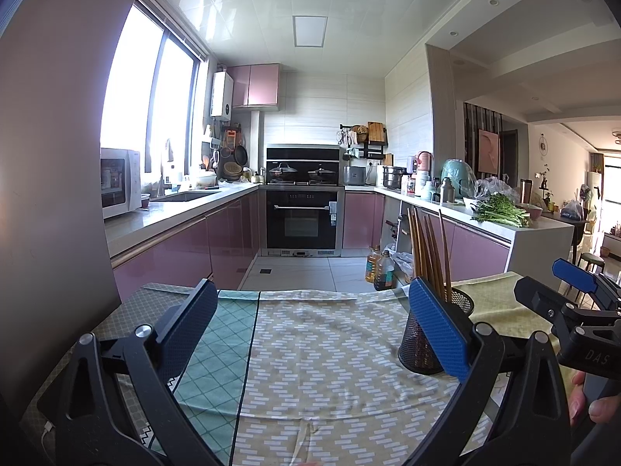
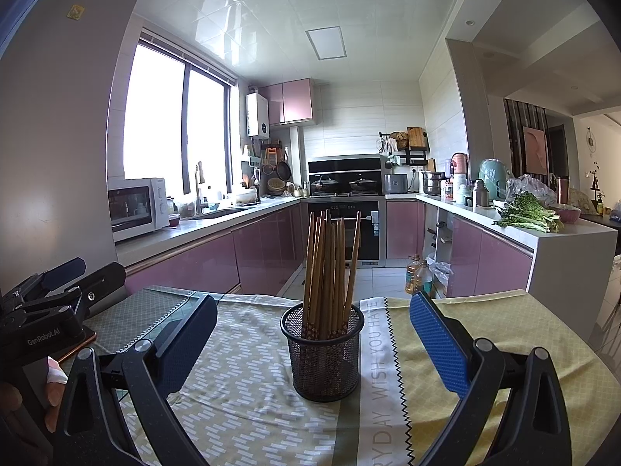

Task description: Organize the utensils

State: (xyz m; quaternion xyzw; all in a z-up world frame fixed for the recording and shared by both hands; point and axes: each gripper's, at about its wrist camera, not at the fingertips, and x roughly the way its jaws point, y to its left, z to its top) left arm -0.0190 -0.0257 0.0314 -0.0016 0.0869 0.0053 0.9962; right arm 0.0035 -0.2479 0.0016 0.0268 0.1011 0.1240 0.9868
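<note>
A black wire-mesh holder (image 2: pixel 323 353) stands upright on the cloth-covered table, with several brown wooden chopsticks (image 2: pixel 330 264) standing in it. My right gripper (image 2: pixel 312 334) is open, its blue-padded fingers (image 2: pixel 436 341) spread either side of the holder without touching it. In the left wrist view the same holder (image 1: pixel 427 334) and chopsticks (image 1: pixel 429 250) sit at the right, partly behind the right finger pad (image 1: pixel 438 326). My left gripper (image 1: pixel 310 322) is open over bare cloth, holding nothing.
Patterned cloths (image 1: pixel 326 353) cover the table; its far edge (image 1: pixel 306 292) drops to the kitchen floor. Oil bottles (image 1: pixel 379 270) stand on the floor beyond. A counter with greens (image 2: pixel 528 215) runs along the right. A hand (image 1: pixel 594 400) holds the other gripper at lower right.
</note>
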